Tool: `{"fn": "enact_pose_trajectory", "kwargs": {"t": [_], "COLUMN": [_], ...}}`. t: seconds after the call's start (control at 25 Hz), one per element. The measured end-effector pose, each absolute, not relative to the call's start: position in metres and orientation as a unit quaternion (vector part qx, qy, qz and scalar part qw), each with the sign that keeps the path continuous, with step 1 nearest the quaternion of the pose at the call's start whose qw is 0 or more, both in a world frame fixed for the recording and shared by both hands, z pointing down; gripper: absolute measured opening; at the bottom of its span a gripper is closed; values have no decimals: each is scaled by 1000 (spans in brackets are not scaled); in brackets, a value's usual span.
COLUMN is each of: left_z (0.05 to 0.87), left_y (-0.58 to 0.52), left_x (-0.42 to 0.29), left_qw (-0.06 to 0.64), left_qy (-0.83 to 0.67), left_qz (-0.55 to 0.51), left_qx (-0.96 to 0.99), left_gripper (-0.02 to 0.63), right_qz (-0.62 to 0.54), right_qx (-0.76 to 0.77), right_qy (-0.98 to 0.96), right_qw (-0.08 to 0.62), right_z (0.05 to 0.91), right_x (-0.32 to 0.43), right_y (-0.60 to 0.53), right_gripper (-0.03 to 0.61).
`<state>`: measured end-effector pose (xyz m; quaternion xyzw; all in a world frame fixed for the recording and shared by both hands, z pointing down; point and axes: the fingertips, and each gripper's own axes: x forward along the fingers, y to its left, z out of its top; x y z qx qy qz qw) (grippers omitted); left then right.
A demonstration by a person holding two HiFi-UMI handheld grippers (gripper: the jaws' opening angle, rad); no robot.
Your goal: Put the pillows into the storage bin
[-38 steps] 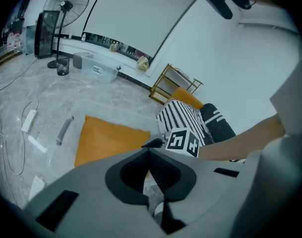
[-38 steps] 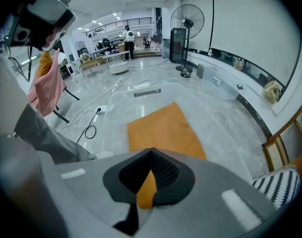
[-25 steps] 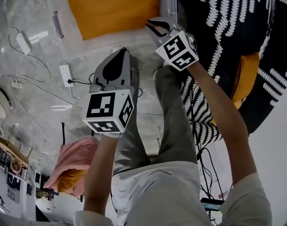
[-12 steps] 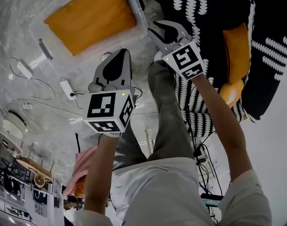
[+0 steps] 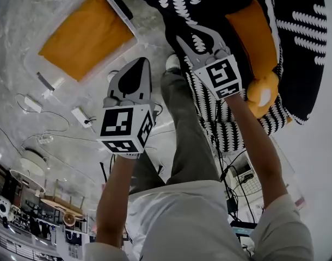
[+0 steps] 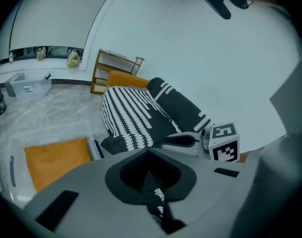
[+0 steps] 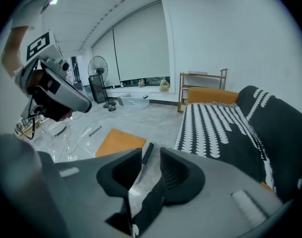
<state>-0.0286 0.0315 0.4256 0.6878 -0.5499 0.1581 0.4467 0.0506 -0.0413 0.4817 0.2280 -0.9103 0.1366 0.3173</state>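
An orange pillow (image 5: 84,37) lies in the clear storage bin (image 5: 118,16) on the marble floor at upper left. A second orange pillow (image 5: 253,29) leans on the black-and-white patterned sofa (image 5: 302,53), and a third (image 5: 262,94) sits lower on it. My right gripper (image 5: 194,37) hangs over the sofa's edge, left of the leaning pillow. It is open, its jaws have just been opening, and nothing is between them (image 7: 151,155). My left gripper (image 5: 140,63) hovers over the floor between bin and sofa, shut and empty (image 6: 148,152).
A power strip (image 5: 81,116) and loose cables lie on the floor below the bin. The person's legs (image 5: 188,129) stand between the grippers. A wooden shelf (image 6: 116,66) stands past the sofa, a fan (image 7: 97,86) by the window, and a small clear box (image 6: 27,88) on the floor.
Both grippers swung away from the bin toward the sofa, and the bin slid to the upper left of the head view. The right jaws spread apart. The left jaws stayed together.
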Motion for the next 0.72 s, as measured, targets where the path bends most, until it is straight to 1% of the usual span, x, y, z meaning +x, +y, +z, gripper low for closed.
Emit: {"fn": "enact_pose_trajectory", "kwargs": {"t": [0.04, 0.12, 0.36, 0.44, 0.52, 0.72], "left_z": [424, 423, 420, 419, 419, 420], "left_y": [27, 17, -5, -10, -15, -25], "left_x": [-20, -5, 45, 61, 76, 110], "left_qw": [445, 440, 432, 429, 427, 425], "left_qy": [-545, -537, -517, -511, -505, -487], "left_qz": [161, 167, 182, 187, 192, 208], "left_qx": [692, 700, 716, 721, 725, 734], "left_gripper": [9, 9, 9, 9, 9, 9], "right_qz": [137, 136, 145, 143, 140, 149], "right_qx": [240, 267, 331, 357, 381, 414], "right_qy": [-907, -900, -875, -862, -849, -824], "right_qw": [318, 318, 322, 330, 338, 357], "right_z": [481, 479, 481, 484, 488, 501], "right_x": [63, 88, 168, 199, 231, 295], "right_y": [-46, -56, -77, -84, -90, -96], "right_gripper": [130, 161, 224, 275, 301, 312]}}
